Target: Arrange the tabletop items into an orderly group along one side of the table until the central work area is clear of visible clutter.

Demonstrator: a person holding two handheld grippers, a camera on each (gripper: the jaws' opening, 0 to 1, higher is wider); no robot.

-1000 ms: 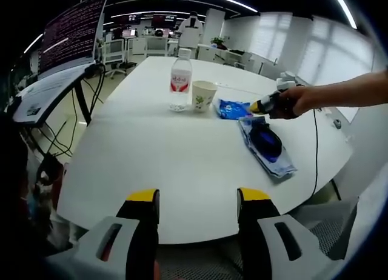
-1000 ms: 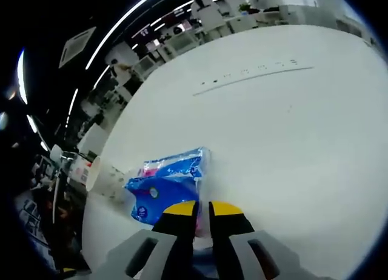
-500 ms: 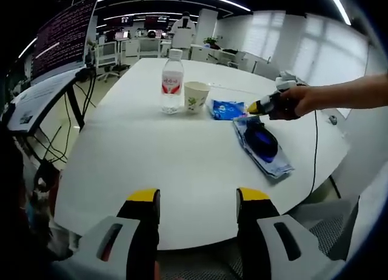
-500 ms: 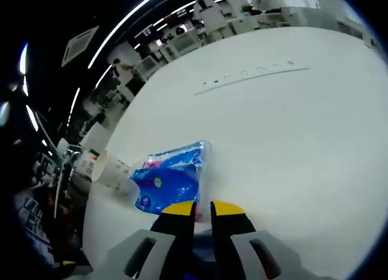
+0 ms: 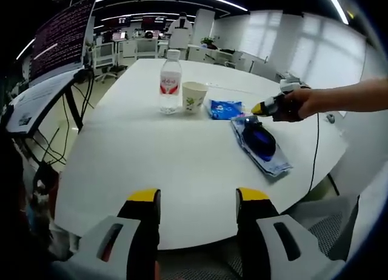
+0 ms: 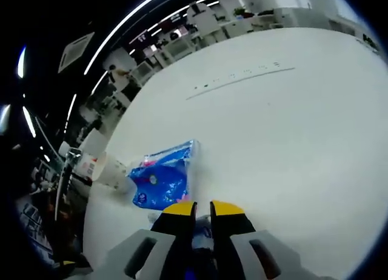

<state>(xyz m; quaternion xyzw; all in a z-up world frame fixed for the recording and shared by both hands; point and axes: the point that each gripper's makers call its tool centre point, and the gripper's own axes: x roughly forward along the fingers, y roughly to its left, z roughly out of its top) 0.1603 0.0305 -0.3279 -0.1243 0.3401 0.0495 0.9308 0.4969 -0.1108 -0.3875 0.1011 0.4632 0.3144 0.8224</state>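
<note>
On the white worktop (image 5: 151, 171) a water bottle (image 5: 170, 81), a paper cup (image 5: 194, 97) and a blue tissue pack (image 5: 225, 108) stand close together in a row toward the far side. Just beside the pack, nearer the edge, lies a clear bag with something dark blue inside (image 5: 260, 143). From what lies here, the grouping looks largely done: the near and middle stretch of the worktop is bare, and the bag seems to be the last piece being brought into line.

The left gripper (image 5: 197, 201) hangs back off the near edge, jaws wide apart and holding nothing. The left gripper view takes in the whole row and the right gripper (image 5: 259, 108) in a person's hand (image 5: 296, 103), its tip at the bag's far end.

The right gripper view looks past the tissue pack (image 6: 160, 182) to the cup (image 6: 109, 171) lying behind it, and shows a cable strip (image 6: 239, 79) across the far worktop. There the right gripper (image 6: 202, 208) has its jaws nearly together with the clear film of the bag at their tips; I think it is pinching the bag's edge, though that spot is hard to read.
</note>
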